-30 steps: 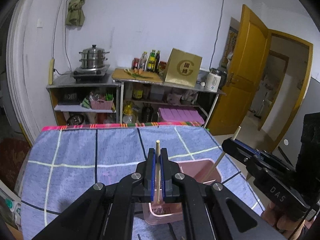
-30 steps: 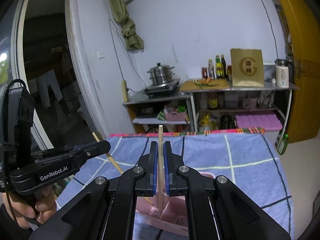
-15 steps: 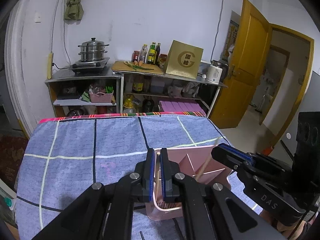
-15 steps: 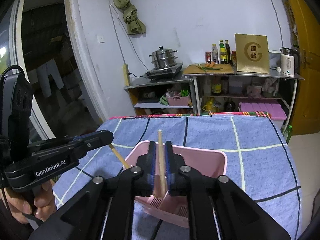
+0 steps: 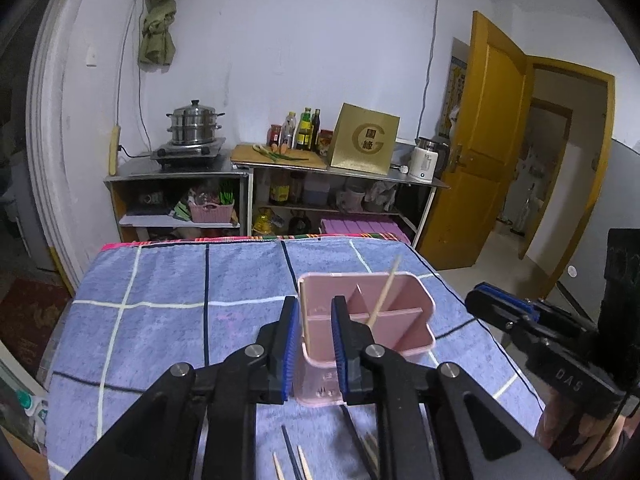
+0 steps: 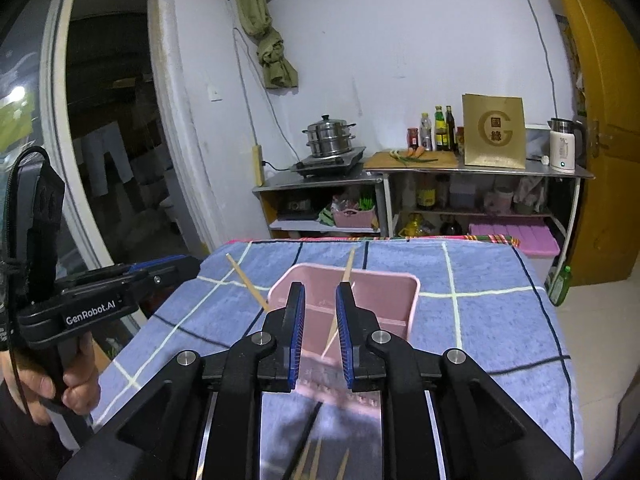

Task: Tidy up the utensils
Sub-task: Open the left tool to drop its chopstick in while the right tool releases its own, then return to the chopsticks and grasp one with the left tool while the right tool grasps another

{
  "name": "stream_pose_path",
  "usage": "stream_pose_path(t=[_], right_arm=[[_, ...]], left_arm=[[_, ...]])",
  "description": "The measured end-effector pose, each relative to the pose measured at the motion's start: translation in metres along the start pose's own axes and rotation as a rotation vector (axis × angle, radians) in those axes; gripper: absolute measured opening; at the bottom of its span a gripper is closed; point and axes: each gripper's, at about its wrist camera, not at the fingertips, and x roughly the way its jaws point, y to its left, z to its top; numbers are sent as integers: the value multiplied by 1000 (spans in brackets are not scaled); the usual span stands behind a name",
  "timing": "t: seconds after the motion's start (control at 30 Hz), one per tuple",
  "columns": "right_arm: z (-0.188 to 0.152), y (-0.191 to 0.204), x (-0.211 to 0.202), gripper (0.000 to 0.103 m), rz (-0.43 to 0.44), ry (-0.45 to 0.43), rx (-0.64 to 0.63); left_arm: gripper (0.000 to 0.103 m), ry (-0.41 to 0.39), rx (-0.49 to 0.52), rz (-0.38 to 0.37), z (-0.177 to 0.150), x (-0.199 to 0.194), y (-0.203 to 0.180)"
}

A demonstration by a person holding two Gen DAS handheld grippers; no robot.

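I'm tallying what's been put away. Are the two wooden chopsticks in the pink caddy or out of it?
In. Both wooden chopsticks lean inside the pink caddy, clear of both opening grippers.

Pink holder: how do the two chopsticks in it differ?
Left chopstick hugs the pink holder's left wall; right chopstick crosses the middle, its tip leaning past the far rim. Left chopstick stands between the left gripper's opening jaws, right chopstick between the right gripper's opening jaws. Both are plain light wood, and neither is pressed by the pads.

Left claw [image 5: 313,312] opening, two chopsticks [image 5: 384,295] in pink caddy [image 5: 416,344]
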Motion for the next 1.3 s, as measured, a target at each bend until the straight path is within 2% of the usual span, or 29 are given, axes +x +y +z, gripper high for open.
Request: stream_pose_path(t=[0.27,0.6,0.97,1.3], right_arm=[[-38,9,-39,17,23,18,-15],[-83,15,-58,17,16,71,-33],[-108,10,-61,17,2,110,-11],[-124,8,-39,17,-5,175,-5]], left_arm=[[16,-5,19,-23,-54,-46,-13],[16,27,-2,-50,-115,-72,-14],[16,92,-28,-37,-147,-64,-2],[16,168,-44,-21,-163,-35,7]])
